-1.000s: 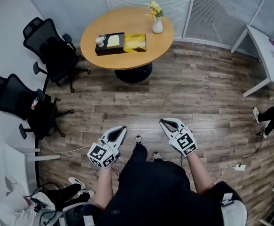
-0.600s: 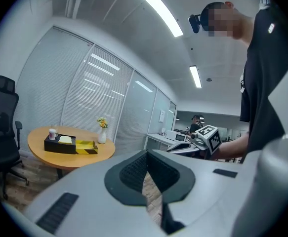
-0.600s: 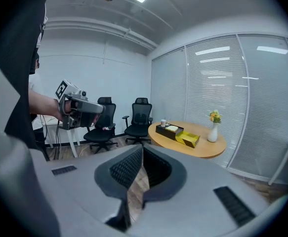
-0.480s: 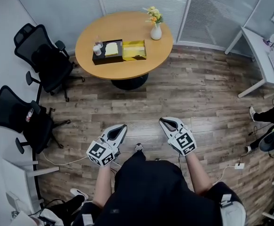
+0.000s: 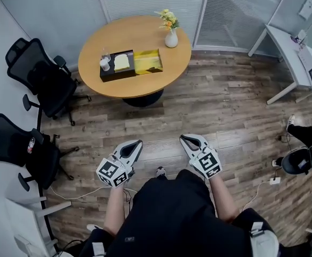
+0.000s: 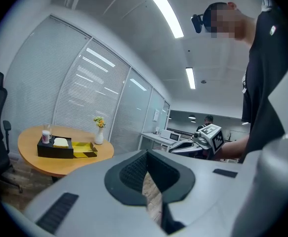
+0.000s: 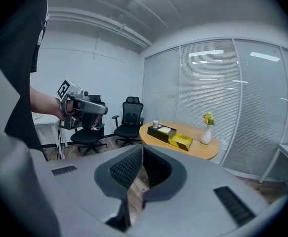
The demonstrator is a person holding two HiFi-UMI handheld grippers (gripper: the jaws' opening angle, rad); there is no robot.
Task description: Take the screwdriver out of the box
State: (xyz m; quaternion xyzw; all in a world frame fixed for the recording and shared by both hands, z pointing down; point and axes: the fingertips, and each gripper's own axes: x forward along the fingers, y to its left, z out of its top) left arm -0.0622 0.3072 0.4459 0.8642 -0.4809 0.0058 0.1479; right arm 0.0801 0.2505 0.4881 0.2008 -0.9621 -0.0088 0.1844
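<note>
Both grippers hover over the wooden floor, well apart from the round tabletop at the far side of the room. The left gripper has its jaws pressed together on nothing, and so has the right gripper.

No screwdriver can be made out from here. It is presumably in the black box or in the yellow box touching its right side; which one, I cannot tell.

The step in hand looks like the approach. To do it well, walk up close, look down into both boxes, and spread one pair of jaws only once the handle is found.

Counted:
- two grippers
- two boxes
- one vase
- one small cup
- two office chairs
</note>
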